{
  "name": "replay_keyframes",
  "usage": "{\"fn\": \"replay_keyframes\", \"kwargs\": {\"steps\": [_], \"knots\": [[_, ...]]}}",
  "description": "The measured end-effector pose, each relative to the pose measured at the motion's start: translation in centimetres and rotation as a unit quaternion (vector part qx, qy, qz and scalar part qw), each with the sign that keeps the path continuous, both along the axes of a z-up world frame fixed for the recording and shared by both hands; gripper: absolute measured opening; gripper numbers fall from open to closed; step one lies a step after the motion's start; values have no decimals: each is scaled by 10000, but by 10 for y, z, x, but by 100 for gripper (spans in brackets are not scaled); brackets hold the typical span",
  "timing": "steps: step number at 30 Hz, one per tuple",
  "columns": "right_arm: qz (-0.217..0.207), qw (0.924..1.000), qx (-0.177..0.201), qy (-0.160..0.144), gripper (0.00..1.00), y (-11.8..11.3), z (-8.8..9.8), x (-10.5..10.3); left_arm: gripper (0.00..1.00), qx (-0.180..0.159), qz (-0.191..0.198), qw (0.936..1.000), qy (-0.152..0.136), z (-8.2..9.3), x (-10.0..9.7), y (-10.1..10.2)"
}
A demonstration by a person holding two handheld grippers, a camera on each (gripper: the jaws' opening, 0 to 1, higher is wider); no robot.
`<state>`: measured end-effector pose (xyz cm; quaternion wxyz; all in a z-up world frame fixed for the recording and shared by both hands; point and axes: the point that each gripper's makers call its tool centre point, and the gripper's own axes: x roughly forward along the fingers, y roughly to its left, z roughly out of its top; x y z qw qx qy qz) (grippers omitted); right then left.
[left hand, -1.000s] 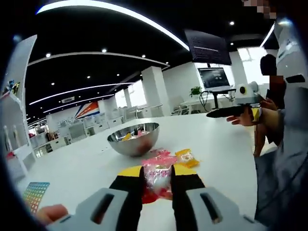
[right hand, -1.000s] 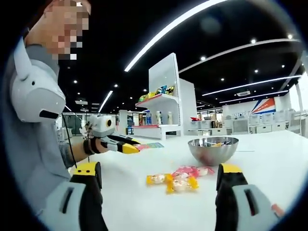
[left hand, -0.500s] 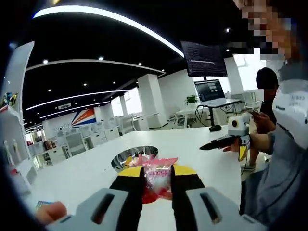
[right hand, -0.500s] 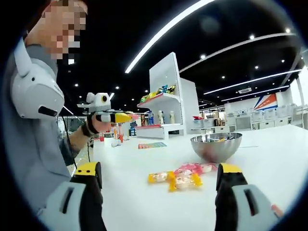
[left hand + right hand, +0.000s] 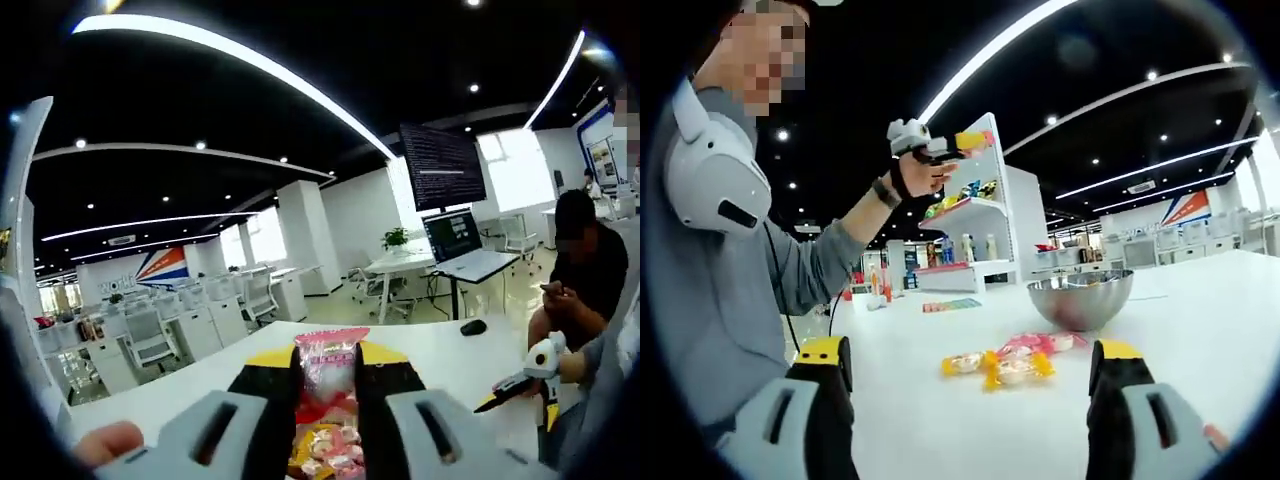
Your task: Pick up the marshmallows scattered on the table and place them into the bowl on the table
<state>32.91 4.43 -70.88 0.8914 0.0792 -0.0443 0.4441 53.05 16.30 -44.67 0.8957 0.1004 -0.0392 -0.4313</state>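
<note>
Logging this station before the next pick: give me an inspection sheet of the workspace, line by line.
Surface: white table, wide and mostly bare.
Job's things: steel bowl upright on the table with wrapped pieces inside; yellow and pink marshmallow packets lie loose in front of it; one pink marshmallow packet held aloft.
Clutter: a coloured card lies flat farther back on the table.
Grippers: left gripper shut on the pink marshmallow packet, raised high; right gripper open, low, facing the loose packets.
Cables: a thin dark cable hangs along the person's grey sleeve.
Surroundings: white display shelf, office desks, monitors, a seated person.
</note>
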Motion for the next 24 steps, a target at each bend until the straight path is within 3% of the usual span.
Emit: {"fn": "replay_keyframes", "kwargs": {"steps": [3,4,5,9,13,17,20,24], "knots": [[-4,9999,82,-66,94,-2,2,0,22,-104,157,9993,313,-25,39,-9],[-39,9999,94,-56,94,-4,2,2,22,-301,160,9972,663,-42,54,-15],[-53,9999,86,-71,94,-6,1,2,22,-353,195,9959,809,-55,64,-18],[-128,9991,123,-388,91,-12,6,1,22,-321,503,9932,1003,-110,103,-29],[-231,9977,551,-321,90,-26,15,6,22,-45,661,9905,1202,-168,121,-42],[-420,9962,672,-360,90,-34,19,11,22,88,848,9867,1384,-208,134,-43],[-393,9973,494,-385,89,-30,14,10,22,105,1017,9832,1511,-227,141,-40],[-450,9978,-117,-480,88,-19,1,9,23,188,946,9826,1586,-247,142,-42]]}}
